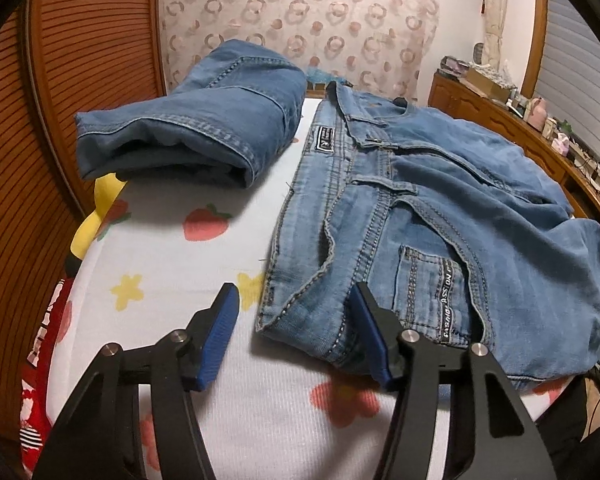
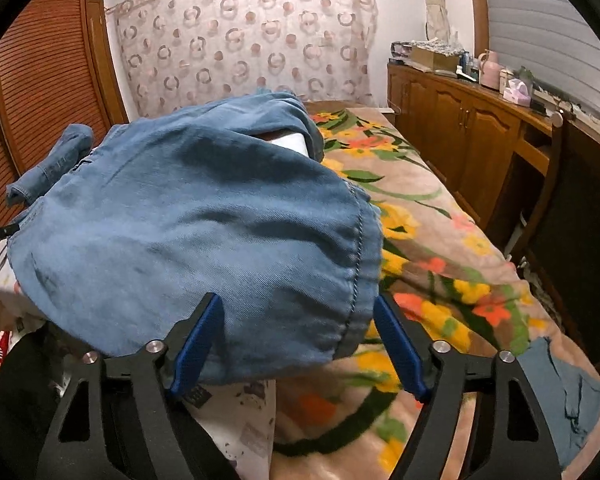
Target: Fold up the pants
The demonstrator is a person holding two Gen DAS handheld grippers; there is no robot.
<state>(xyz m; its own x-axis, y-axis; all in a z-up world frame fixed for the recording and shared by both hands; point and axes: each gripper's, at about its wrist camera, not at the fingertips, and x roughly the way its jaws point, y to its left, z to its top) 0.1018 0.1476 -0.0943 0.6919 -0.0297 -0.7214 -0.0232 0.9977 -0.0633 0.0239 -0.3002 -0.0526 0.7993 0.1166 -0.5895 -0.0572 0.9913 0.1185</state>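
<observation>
Light blue jeans [image 1: 440,220] lie partly folded on a white board with fruit and flower prints [image 1: 172,264]; waistband and back pocket face me. My left gripper [image 1: 296,300] is open at the jeans' near left corner, its right finger over the denim, holding nothing. In the right wrist view the same jeans [image 2: 204,232] bulge as a rounded fold hanging over the board's edge. My right gripper [image 2: 300,312] is open, with its jaws on either side of the fold's lower hem, not closed on it.
A second pair of darker jeans [image 1: 204,120] lies folded at the board's far left. A floral blanket [image 2: 440,280] covers the bed to the right. A wooden cabinet [image 2: 460,128] with clutter runs along the right wall. Wooden slatted doors [image 1: 80,60] stand at left.
</observation>
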